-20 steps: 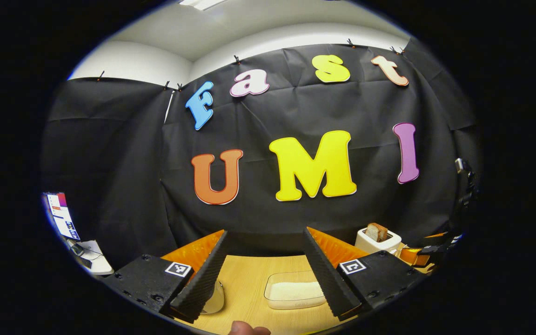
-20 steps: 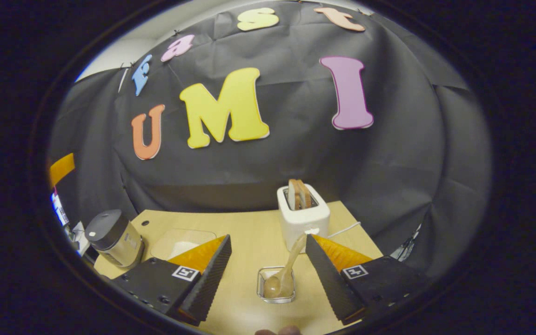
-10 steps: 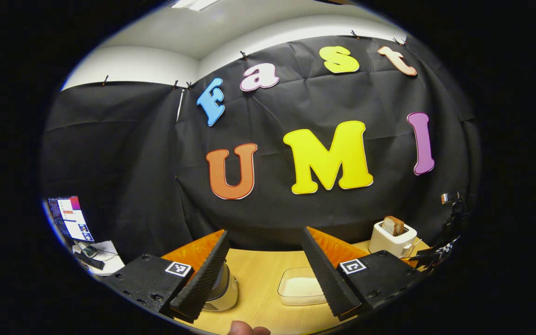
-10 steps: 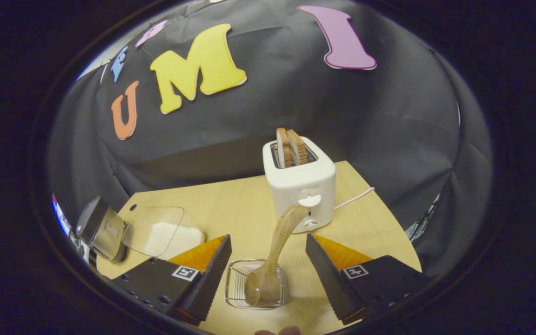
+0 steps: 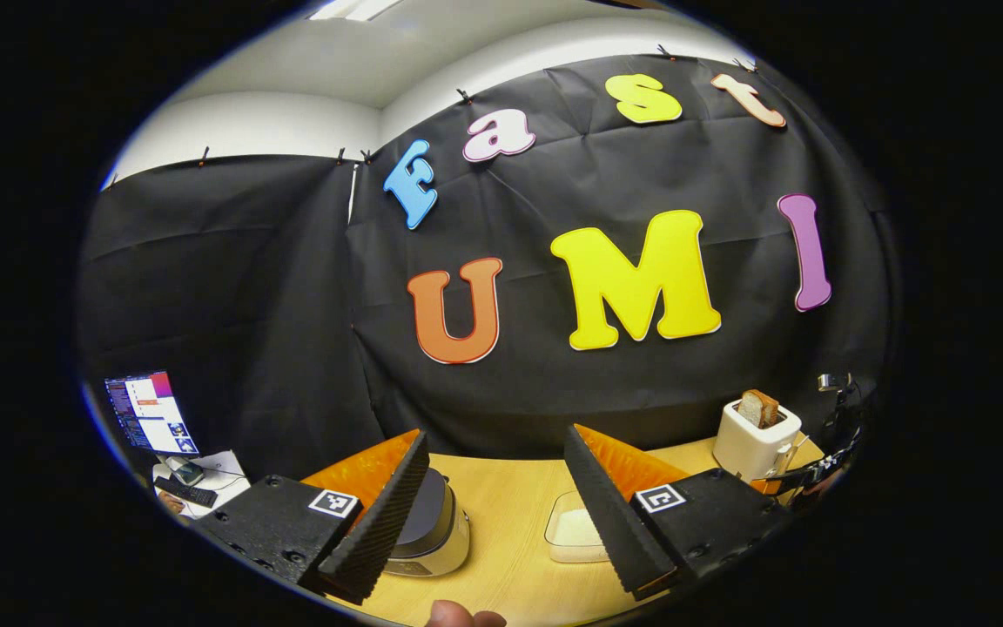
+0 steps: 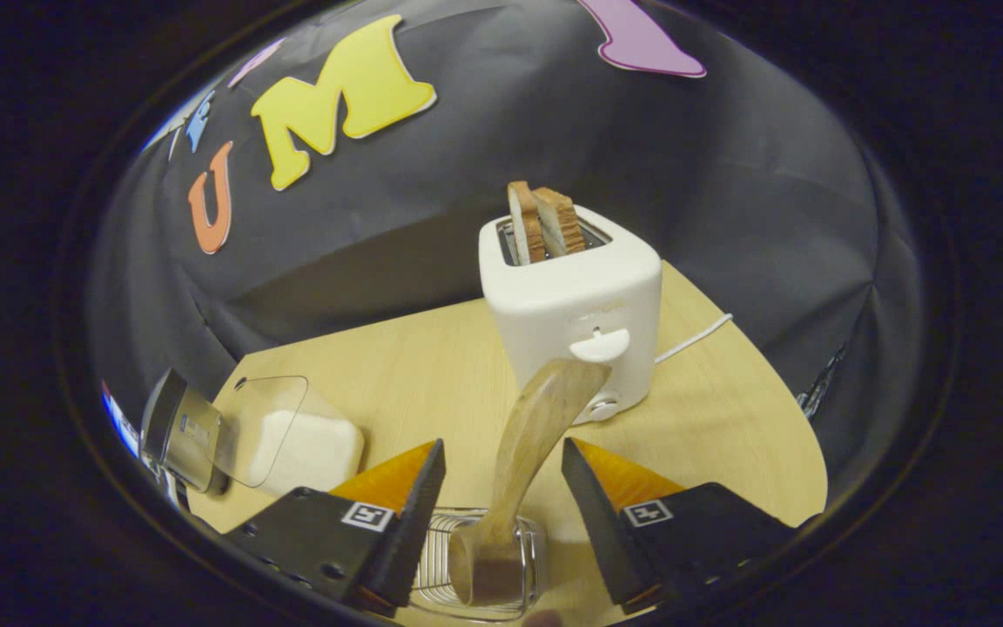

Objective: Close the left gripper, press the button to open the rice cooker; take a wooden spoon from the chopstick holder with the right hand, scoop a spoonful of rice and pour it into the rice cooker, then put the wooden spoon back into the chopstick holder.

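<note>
In the right gripper view a wooden spoon (image 6: 536, 422) stands bowl-down in a wire chopstick holder (image 6: 436, 562), its handle leaning toward the toaster. My right gripper (image 6: 502, 444) is open, one finger on each side of the handle, touching neither side. At the far left stand the rice box (image 6: 306, 448), its clear lid ajar, and the rice cooker (image 6: 178, 428). In the left gripper view my left gripper (image 5: 495, 434) is open above the table. The closed rice cooker (image 5: 436, 527) sits just behind its left finger (image 5: 384, 514), and the rice box (image 5: 573, 531) is beside the right finger.
A white toaster (image 6: 571, 292) with two bread slices stands right behind the spoon, its cord trailing right. The same toaster (image 5: 754, 440) appears at the right of the left gripper view. A monitor (image 5: 151, 414) and desk clutter lie beyond the table's left edge.
My right gripper has dropped and closed in on the spoon, so the handle now stands between its fingers. The left gripper has swung left, bringing the rice cooker further into its view.
</note>
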Tool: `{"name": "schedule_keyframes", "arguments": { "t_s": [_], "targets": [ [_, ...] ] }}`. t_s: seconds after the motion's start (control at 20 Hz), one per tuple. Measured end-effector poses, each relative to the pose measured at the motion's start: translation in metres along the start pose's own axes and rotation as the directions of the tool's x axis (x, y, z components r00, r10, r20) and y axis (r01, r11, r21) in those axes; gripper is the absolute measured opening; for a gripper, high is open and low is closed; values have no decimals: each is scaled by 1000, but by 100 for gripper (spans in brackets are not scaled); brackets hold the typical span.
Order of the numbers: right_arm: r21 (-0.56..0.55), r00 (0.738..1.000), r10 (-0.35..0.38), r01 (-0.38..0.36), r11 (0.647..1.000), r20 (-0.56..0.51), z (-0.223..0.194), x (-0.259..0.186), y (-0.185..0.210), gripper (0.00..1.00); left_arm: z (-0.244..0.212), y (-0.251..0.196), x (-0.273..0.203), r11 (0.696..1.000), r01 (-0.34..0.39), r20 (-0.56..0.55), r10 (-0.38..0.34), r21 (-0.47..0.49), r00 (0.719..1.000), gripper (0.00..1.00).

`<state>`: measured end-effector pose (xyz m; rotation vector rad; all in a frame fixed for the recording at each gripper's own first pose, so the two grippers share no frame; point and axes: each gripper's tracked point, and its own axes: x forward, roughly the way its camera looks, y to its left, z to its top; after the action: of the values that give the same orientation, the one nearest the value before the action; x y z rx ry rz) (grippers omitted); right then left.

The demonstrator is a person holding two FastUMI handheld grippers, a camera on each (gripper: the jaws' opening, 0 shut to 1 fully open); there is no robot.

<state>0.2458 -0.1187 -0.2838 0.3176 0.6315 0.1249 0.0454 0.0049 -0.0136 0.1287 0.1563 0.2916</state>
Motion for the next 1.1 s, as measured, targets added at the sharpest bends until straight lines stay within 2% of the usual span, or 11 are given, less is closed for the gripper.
{"name": "schedule_keyframes", "arguments": {
  "t_s": [0.15, 0.3, 0.35, 0.4, 0.5, 0.55, 0.7, 0.9, 1.0, 1.1],
  "targets": [
    [7, 999, 10, -9, 1000, -30, -7, 5, 0, 51, -3, 5, 0, 1000, -17, -8, 17, 4, 1000, 99],
    [13, 999, 1, -1, 1000, -37, -6, 2, -4, 47, -6, 13, -2, 999, -34, -17, 34, 2, 999, 99],
    [24, 999, 4, -3, 1000, -32, -9, 10, -5, 31, -6, 15, -2, 999, -39, -18, 39, 0, 999, 99],
    [22, 999, 9, -8, 1000, -40, -10, 0, -3, 16, -7, 16, -2, 999, -43, -21, 43, -2, 999, 99],
    [38, 999, 21, -20, 999, -37, -10, 7, -1, 19, -10, 18, -3, 999, -47, -31, 46, -9, 998, 99],
    [34, 999, 21, -20, 999, -43, -7, -2, -1, 12, -11, 20, -3, 999, -47, -32, 47, -13, 998, 99],
    [22, 999, 18, -18, 1000, -36, -7, -1, 3, 6, -12, 24, -5, 998, -52, -35, 51, -21, 998, 99],
    [29, 1000, 3, -2, 1000, -30, -5, -1, 2, 6, -19, 34, -7, 998, -55, -40, 53, -36, 998, 99],
    [27, 1000, 3, -2, 1000, -30, -6, -4, 2, 8, -38, 47, -3, 996, -60, -91, 54, -65, 994, 99],
    [29, 1000, 4, -3, 1000, -29, -7, -6, 1, 8, -69, 75, 8, 990, -99, -157, 82, -103, 984, 99]
  ]
}}
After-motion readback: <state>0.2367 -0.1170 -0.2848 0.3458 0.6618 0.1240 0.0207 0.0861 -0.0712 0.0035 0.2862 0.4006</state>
